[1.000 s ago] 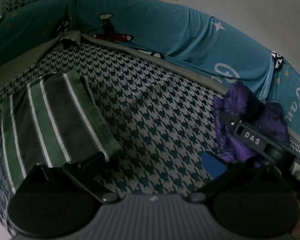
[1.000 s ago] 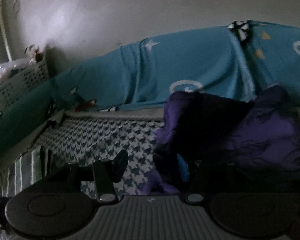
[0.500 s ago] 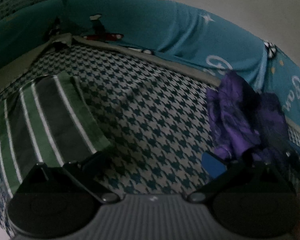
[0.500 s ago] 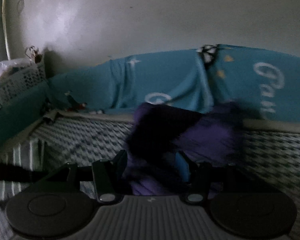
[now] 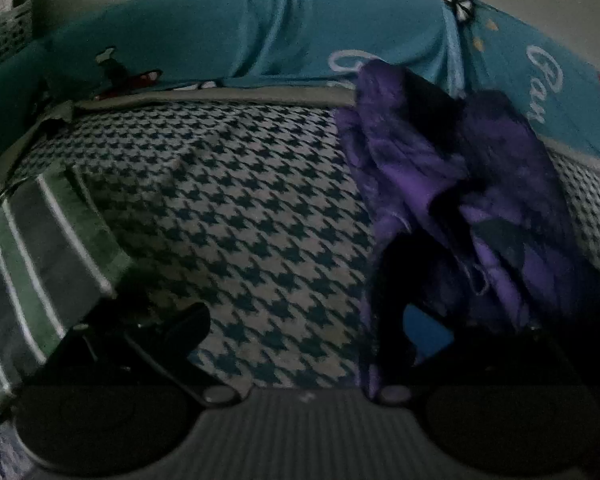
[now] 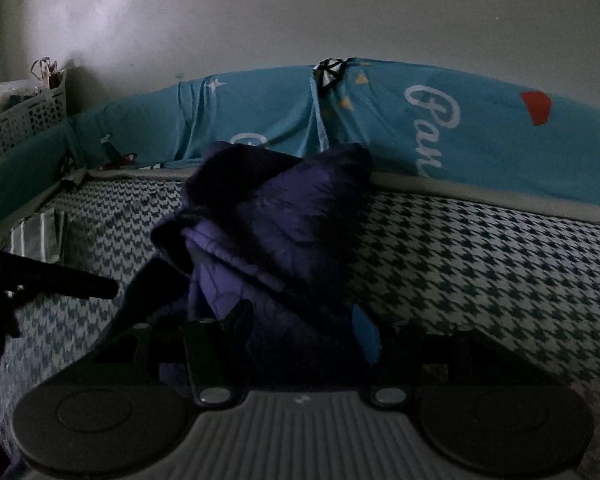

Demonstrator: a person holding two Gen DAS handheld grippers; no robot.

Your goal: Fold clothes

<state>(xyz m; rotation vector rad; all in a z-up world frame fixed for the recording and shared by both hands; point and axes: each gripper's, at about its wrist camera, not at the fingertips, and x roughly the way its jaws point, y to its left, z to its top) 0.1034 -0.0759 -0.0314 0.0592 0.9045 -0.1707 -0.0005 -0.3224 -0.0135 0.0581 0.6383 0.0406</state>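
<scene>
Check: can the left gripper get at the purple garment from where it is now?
Probably yes. The left gripper is open over bare checked bedding, and the purple garment hangs right beside its blue-padded finger. Nothing sits between them. The right gripper already has the cloth between its fingers.

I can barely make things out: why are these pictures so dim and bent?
Left wrist view: dim room light, grainy, the purple garment smeared by blur; right wrist view: a pale sheen on the wall, and the fisheye lens bows the blue sheet.
</scene>
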